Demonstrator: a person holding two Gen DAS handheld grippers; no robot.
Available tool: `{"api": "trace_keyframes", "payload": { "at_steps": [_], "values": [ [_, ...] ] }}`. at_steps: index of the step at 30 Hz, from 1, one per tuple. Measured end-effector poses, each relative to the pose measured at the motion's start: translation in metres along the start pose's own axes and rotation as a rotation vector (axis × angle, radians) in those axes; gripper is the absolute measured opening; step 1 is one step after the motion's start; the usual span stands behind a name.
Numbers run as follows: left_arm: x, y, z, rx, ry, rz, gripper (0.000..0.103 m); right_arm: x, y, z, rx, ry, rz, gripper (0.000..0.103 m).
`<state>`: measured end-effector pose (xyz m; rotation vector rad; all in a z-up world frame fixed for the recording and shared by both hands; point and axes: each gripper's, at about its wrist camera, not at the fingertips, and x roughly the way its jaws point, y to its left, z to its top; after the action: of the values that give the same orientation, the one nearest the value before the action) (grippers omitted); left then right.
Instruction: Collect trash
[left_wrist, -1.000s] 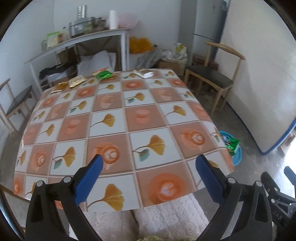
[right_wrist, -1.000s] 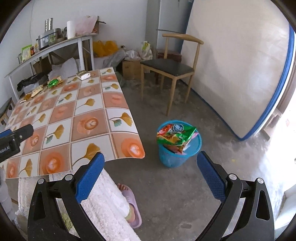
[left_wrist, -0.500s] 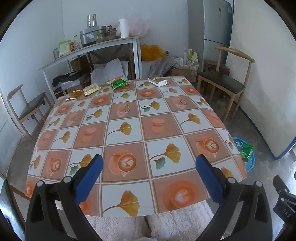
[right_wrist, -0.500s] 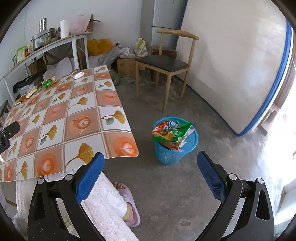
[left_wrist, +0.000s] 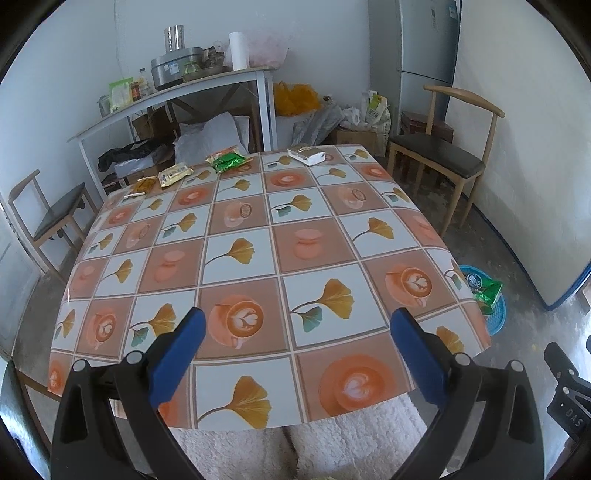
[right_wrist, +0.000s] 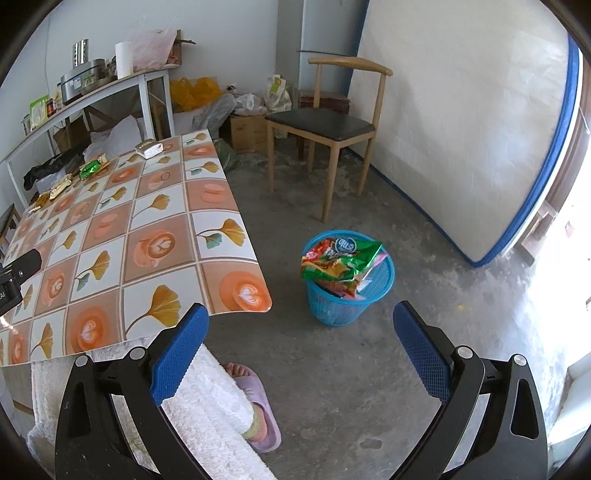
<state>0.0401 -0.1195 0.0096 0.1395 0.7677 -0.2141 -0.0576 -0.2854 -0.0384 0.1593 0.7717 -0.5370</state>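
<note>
Along the far edge of the tabletop (left_wrist: 258, 236), which carries a glossy cloth of orange and white squares printed with ginkgo leaves and coffee cups, you have four pieces of trash. At the far right corner lies a white rectangular packet (left_wrist: 306, 153). Left of it, well apart, lies a crumpled green foil wrapper (left_wrist: 228, 161) resting partly on an orange-edged wrapper. Further left lies a pale yellow flat sachet (left_wrist: 175, 174), and near the far left corner a small brown-yellow sachet (left_wrist: 143, 184). The rest of the cloth is bare.

Your left gripper (left_wrist: 293, 350), a black frame with blue ribbed pads, hangs over the near edge of the tabletop with its jaws spread wide and nothing between them. Your right gripper (right_wrist: 299, 343), of the same build, is likewise spread wide and empty; it hangs over the grey concrete floor (right_wrist: 369, 369), just off the near right corner of the tabletop.

On that floor, beside the right edge of the tabletop, stands a round blue plastic mesh basket (right_wrist: 343, 299). Green and red snack bags (right_wrist: 340, 258) lie across its rim and fill it. Beyond the basket stands a wooden chair with a dark seat (right_wrist: 321, 122). Below the right gripper you can see a white fleece-covered leg and a foot in a lilac slipper (right_wrist: 258, 406).
</note>
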Motion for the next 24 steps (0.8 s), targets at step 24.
{"api": "trace_keyframes", "payload": {
  "at_steps": [24],
  "values": [
    [0.0010, -0.0006, -0.0008, 0.013, 0.008, -0.010, 0.098, -0.0036, 0.0052, 0.0023, -0.008, -0.010, 0.007, 0.096]
  ]
}}
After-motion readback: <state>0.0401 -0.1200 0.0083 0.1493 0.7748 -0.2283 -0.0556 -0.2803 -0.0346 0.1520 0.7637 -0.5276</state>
